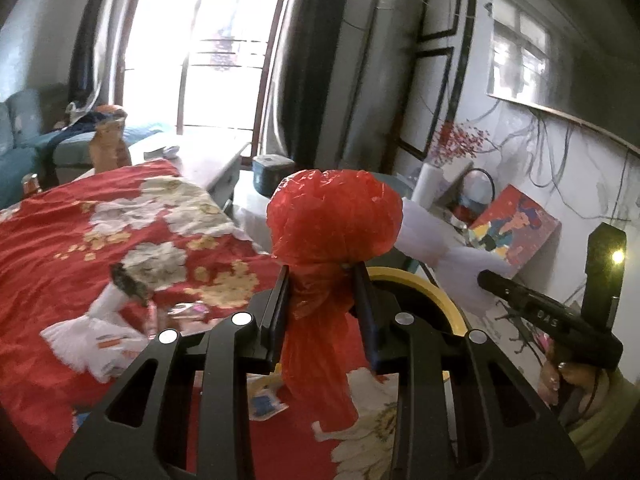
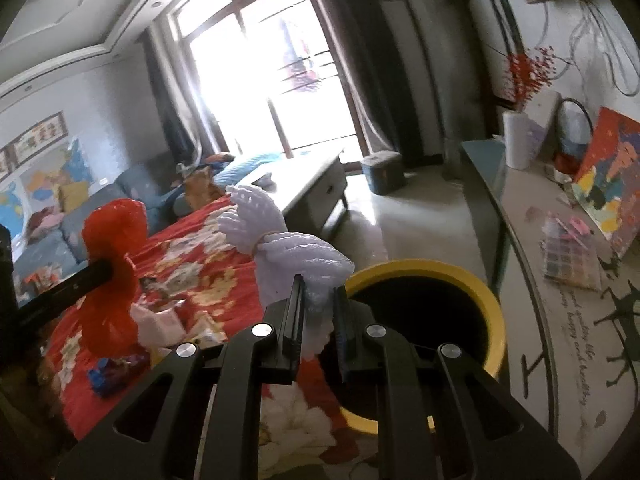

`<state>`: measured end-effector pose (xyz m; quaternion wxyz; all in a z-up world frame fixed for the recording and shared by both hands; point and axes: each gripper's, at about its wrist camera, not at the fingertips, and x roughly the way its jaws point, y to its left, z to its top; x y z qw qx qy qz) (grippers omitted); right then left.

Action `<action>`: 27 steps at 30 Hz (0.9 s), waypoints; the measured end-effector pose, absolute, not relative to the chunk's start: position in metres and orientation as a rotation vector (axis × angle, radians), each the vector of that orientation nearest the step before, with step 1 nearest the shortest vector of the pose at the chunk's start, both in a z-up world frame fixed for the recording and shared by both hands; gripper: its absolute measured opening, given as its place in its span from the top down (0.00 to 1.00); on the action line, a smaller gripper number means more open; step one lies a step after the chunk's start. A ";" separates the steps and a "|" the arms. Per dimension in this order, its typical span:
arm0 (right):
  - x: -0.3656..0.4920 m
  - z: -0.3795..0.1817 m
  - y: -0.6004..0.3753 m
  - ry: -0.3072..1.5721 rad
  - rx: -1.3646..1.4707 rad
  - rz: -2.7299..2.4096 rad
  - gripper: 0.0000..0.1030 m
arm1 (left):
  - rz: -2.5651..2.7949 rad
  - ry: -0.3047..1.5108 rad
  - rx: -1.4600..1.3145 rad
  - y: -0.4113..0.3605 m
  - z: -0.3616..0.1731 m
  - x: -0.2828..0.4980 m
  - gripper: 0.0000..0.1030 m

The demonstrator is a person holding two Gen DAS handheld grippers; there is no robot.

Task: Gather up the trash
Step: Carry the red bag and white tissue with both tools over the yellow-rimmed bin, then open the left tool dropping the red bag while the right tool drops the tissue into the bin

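A red plastic bag (image 1: 334, 216), light, limp and slippery, is pinched at its gathered neck by the left gripper (image 1: 322, 276), while soft white foam netting (image 2: 288, 252) is clamped in the right gripper (image 2: 318, 300), both held beside the yellow bin (image 2: 424, 280)

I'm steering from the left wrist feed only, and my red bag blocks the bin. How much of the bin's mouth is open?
Observer: In the right wrist view the yellow bin shows a wide, dark mouth, uncovered.
Operator: What is the right gripper carrying?
Observer: The right gripper is shut on a white foam net, bunched and tied at its middle, near the bin's rim.
Operator: Any trash left that I can't see?
Observer: A blue wrapper lies on the red cloth, below the red bag in your left gripper.
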<state>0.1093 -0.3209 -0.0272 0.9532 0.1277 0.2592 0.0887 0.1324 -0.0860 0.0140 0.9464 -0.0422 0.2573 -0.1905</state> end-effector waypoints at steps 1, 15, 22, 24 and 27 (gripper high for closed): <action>0.110 -0.030 -0.325 0.531 0.266 0.168 0.87 | -0.398 0.530 -0.081 -0.092 0.013 0.134 0.77; 0.128 -0.059 -0.371 0.608 0.334 0.010 0.87 | -0.510 0.621 -0.032 -0.162 -0.016 0.161 0.77; 0.135 -0.076 -0.383 0.649 0.355 -0.037 0.85 | -0.548 0.713 -0.020 -0.196 -0.047 0.183 0.76; 0.137 -0.080 -0.386 0.658 0.363 -0.045 0.84 | -0.552 0.734 -0.014 -0.204 -0.055 0.190 0.76; 0.141 -0.084 -0.389 0.673 0.366 -0.064 0.78 | -0.553 0.752 -0.009 -0.212 -0.065 0.200 0.69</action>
